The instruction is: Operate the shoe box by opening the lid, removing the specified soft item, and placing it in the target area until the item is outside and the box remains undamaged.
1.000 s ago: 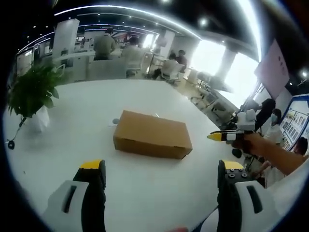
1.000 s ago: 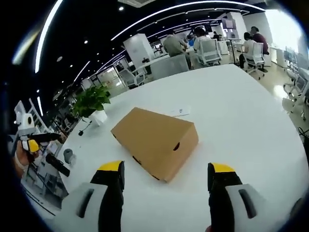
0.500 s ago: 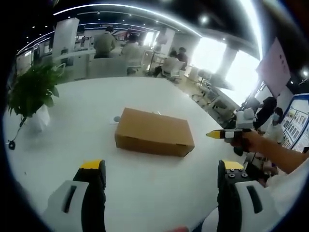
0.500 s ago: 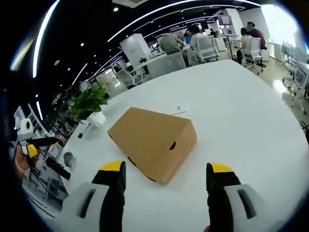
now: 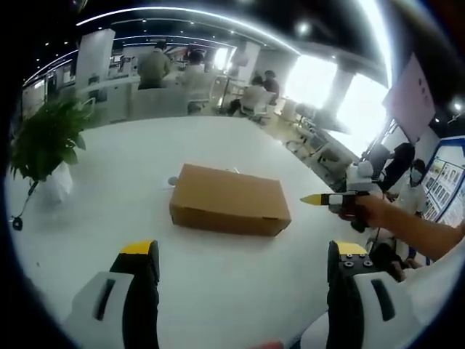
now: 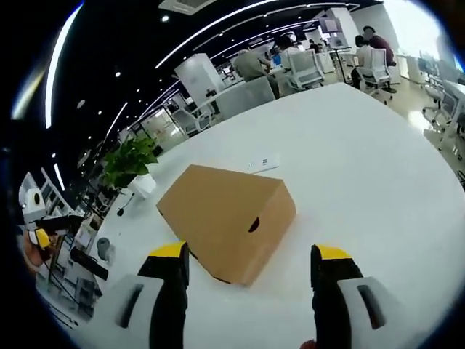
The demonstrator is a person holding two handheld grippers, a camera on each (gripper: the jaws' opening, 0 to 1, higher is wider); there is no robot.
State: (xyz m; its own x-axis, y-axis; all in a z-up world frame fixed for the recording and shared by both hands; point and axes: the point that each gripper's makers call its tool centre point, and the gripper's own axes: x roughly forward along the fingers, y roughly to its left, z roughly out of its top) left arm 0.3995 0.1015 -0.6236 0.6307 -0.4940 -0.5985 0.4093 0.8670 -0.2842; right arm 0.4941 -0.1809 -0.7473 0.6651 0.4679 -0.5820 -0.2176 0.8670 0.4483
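Hiding its contents, shoe box (image 5: 229, 209) sits lid-shut on table (image 5: 131, 167).

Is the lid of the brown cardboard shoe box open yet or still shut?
Shut. The brown cardboard shoe box lies flat on the white table, its top sitting flush all round with no gap or contents showing, and neither gripper touches it.

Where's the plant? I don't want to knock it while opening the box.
The plant stands at the table's far left edge in the left gripper view, well left of the box.
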